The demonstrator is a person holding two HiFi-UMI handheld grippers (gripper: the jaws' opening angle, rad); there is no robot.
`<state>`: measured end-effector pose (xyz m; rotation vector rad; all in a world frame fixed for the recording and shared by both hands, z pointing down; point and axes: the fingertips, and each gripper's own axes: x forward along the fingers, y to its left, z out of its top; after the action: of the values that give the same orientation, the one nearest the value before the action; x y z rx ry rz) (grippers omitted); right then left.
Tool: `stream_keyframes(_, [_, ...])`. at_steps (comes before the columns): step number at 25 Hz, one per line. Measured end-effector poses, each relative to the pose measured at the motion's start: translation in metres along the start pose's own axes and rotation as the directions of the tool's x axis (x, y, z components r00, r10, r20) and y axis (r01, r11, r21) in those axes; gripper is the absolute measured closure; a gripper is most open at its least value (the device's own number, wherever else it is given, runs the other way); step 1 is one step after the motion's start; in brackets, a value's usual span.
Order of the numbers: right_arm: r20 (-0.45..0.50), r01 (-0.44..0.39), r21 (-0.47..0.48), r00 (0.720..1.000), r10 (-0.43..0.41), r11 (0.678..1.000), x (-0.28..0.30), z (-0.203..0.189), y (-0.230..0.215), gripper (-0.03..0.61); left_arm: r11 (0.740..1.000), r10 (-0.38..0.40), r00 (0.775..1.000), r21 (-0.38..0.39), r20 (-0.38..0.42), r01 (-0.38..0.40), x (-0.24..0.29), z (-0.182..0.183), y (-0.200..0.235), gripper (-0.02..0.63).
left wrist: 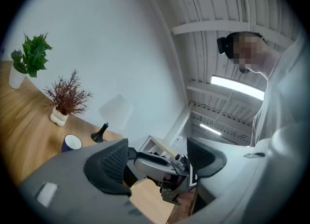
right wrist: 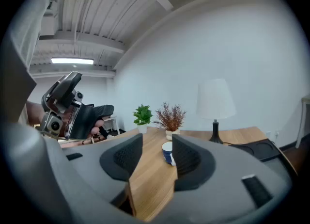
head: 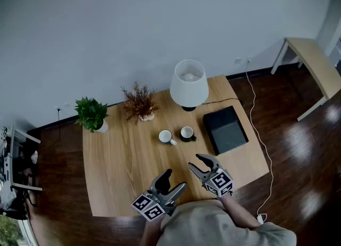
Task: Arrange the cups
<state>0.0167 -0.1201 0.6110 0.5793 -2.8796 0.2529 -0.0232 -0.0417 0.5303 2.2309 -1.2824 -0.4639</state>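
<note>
Two cups stand mid-table in the head view: a cup with a white inside and a side handle, and another cup on a dark saucer just right of it. Both grippers hover over the table's near edge, short of the cups. My left gripper is open with nothing held; its own view looks past the open gripper at the right gripper, with a blue cup at the left. My right gripper is open and empty; through the gap of this gripper a blue cup shows farther off on the table.
A white-shaded lamp stands at the back of the wooden table, a black box at the right, a green potted plant and a dried plant at the back left. A white cable runs down the floor; a pale bench stands far right.
</note>
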Motion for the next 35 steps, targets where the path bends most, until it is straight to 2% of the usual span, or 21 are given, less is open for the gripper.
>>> stream_keyframes(1, [-0.007,-0.002,-0.017,1.000,0.002,1.000,0.000,-0.003,-0.002,0.401,1.000,0.001,1.000,0.000,0.001,-0.001,0.001,0.000,0.000,0.245])
stream_keyframes(6, [-0.088,0.007,-0.079,0.996,-0.014,0.997,0.000,-0.027,-0.018,0.403,1.000,0.007,1.000,-0.001,-0.001,-0.007,0.003,-0.001,-0.001,0.245])
stream_keyframes(14, [-0.227,0.015,-0.092,0.973,-0.036,0.996,0.015,-0.074,-0.047,0.402,1.000,0.014,1.000,0.004,-0.010,-0.014,0.003,-0.001,0.000,0.245])
stream_keyframes(26, [-0.337,0.027,-0.117,0.939,-0.066,0.993,0.049,-0.100,-0.089,0.402,1.000,0.011,0.999,0.023,-0.041,-0.010,0.012,-0.006,0.000,0.245])
stream_keyframes(31, [-0.430,0.043,-0.154,0.896,-0.106,0.987,0.078,-0.117,-0.119,0.402,0.998,-0.008,0.997,0.058,-0.083,0.013,0.027,-0.009,-0.003,0.245])
stream_keyframes(35, [-0.524,-0.004,-0.205,0.845,-0.106,0.979,0.105,-0.129,-0.129,0.402,0.998,-0.014,0.996,0.053,-0.090,0.019,0.030,-0.010,-0.006,0.245])
